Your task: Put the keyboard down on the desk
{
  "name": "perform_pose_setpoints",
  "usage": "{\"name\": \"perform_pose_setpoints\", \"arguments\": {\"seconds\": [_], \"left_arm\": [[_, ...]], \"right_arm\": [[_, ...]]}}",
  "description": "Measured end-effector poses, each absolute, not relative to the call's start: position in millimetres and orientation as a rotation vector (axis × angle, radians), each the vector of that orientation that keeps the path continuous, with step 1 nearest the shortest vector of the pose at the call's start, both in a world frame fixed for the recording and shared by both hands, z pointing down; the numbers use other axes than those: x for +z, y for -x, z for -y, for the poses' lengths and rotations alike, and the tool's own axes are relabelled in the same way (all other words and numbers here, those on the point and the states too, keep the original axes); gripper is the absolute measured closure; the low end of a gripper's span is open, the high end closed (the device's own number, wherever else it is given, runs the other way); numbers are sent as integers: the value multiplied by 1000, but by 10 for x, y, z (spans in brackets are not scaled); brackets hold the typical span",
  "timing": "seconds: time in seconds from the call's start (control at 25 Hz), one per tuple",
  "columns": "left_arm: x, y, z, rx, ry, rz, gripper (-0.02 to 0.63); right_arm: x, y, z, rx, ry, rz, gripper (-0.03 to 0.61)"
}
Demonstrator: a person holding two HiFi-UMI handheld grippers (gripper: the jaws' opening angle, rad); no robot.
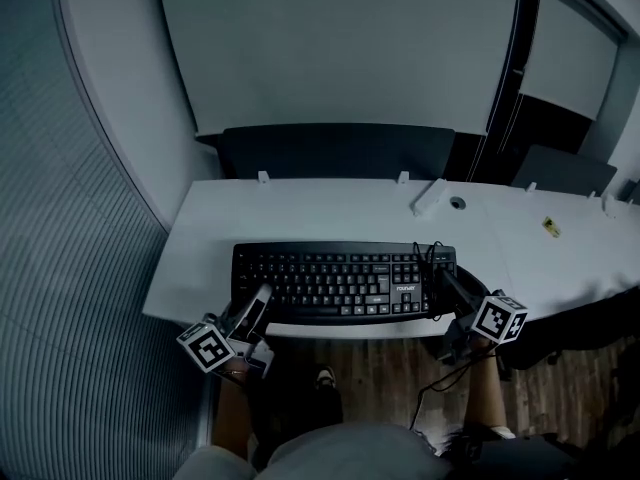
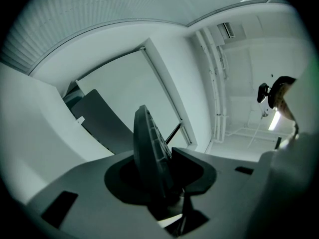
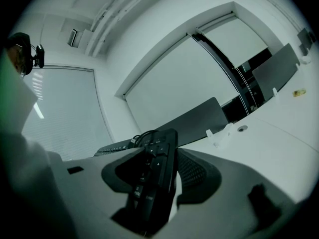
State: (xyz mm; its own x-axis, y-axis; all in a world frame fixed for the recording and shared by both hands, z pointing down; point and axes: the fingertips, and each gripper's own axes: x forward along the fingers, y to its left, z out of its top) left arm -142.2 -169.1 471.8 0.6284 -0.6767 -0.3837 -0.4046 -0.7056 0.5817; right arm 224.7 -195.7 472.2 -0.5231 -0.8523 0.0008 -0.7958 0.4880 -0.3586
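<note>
A black keyboard point(image 1: 340, 280) lies lengthwise over the front part of the white desk point(image 1: 330, 213), its near edge hanging past the desk's front edge. Whether it rests on the desk I cannot tell. My left gripper point(image 1: 258, 303) is shut on the keyboard's near left corner. In the left gripper view the keyboard point(image 2: 149, 153) stands edge-on between the jaws. My right gripper point(image 1: 447, 286) is shut on the near right end, where the keyboard point(image 3: 157, 173) fills the jaws. Its coiled cable point(image 1: 428, 255) lies on the right end.
A dark partition panel point(image 1: 335, 151) stands along the desk's back edge. A white bracket point(image 1: 430, 198), a cable hole point(image 1: 458, 204) and a small yellow item point(image 1: 551, 227) are on the desk to the right. A curved ribbed wall point(image 1: 70, 268) closes the left side.
</note>
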Motion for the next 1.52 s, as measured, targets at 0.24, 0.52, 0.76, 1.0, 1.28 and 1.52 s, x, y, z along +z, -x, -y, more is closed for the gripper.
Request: {"name": "perform_pose_setpoints", "arguments": {"seconds": [0.24,0.52,0.76,1.0,1.28,1.52], "left_arm": [[4713,1427,1692,-835,-2414,851,460],[4771,1452,1714,-855,-2405,842,459],[4724,1416,1661,-876,-2454,854,460],[4679,1398,1638,-877,-2490,860,462],[4660,1377,1639,-878,-2491,857,462],[4778,1467,1760,-961,-2484,727,462]], "right_arm": [[4704,-2255,1940,-462,1429,-2548,364],[4673,-2232,1937,-434,1430,-2559,364],[4689,-2245,1959,-372,1369,-2547,364],[4736,-2263,1994,-358,1337,-2533,364],[4695,-2301,1974,-340,1340,-2521,364],[4559,-2211,1830,-238,1443,-2519,364]]}}
